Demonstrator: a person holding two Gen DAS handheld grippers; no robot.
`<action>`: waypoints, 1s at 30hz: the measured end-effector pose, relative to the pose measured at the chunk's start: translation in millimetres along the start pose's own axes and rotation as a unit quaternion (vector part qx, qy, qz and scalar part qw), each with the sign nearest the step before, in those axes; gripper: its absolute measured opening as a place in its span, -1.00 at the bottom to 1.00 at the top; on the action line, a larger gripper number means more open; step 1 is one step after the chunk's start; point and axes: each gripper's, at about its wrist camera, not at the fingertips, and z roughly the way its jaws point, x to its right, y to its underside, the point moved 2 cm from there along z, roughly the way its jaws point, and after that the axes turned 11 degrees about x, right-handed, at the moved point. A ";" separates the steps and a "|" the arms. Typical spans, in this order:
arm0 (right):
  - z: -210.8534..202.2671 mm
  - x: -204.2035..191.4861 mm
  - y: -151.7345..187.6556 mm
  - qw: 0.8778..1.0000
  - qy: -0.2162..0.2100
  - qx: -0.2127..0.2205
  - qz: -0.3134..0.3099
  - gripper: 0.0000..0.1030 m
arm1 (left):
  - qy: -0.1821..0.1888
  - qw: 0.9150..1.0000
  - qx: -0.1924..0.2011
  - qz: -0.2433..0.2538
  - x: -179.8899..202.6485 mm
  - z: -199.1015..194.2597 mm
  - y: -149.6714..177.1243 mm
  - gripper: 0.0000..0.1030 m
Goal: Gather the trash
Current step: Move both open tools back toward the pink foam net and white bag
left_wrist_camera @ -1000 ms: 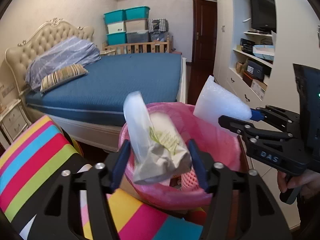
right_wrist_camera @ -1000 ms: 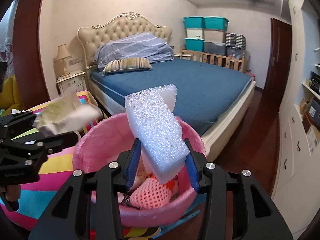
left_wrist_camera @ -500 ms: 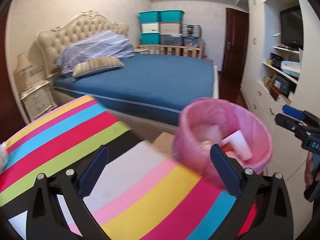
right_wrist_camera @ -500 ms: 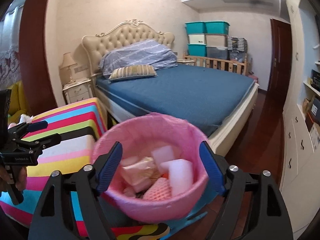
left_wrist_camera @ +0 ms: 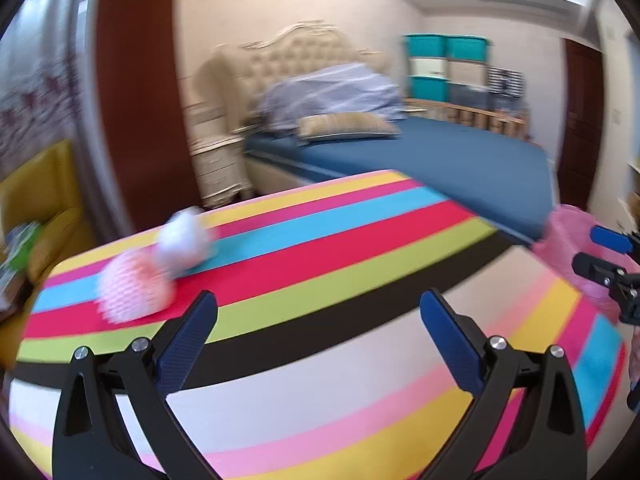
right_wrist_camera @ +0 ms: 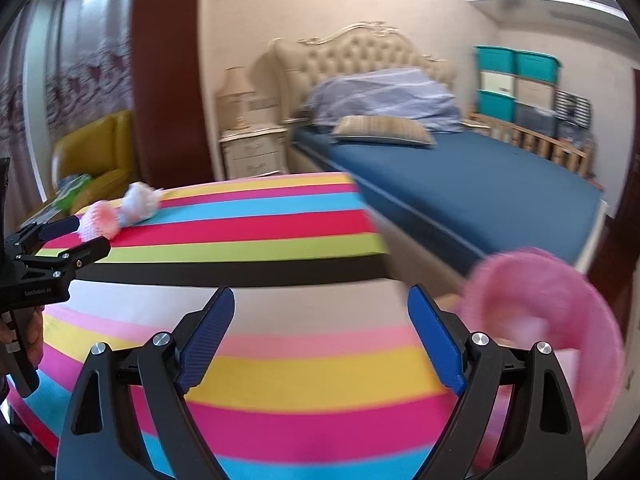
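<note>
My left tongs (left_wrist_camera: 318, 336) are spread wide and empty over the striped counter (left_wrist_camera: 360, 248). My right tongs (right_wrist_camera: 320, 332) have just been opening, nothing between them. Pink foam net (left_wrist_camera: 134, 294) and white wad (left_wrist_camera: 182, 242) lie at ten o'clock; pink bin (right_wrist_camera: 560, 320) at three.

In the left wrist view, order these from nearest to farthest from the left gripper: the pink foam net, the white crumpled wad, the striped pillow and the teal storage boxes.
Measured from the left gripper:
1. Pink foam net, on the striped cloth, to its left.
2. White crumpled wad, just behind the net.
3. Striped pillow, on the bed.
4. Teal storage boxes, against the back wall.
</note>
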 end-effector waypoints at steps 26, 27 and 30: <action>174.1 -197.8 -34.7 0.991 -0.112 -0.062 -0.034 0.61 | -0.121 0.980 -0.104 -0.122 -217.2 113.2 21.3 0.76; 180.1 -198.0 -34.6 0.991 -0.115 -0.065 -0.030 0.61 | -0.118 0.979 -0.106 -0.124 -215.2 115.0 23.3 0.71; 200.3 -203.7 -39.3 0.989 -0.125 -0.073 -0.020 0.61 | -0.109 0.980 -0.106 -0.128 -219.9 119.9 24.4 0.24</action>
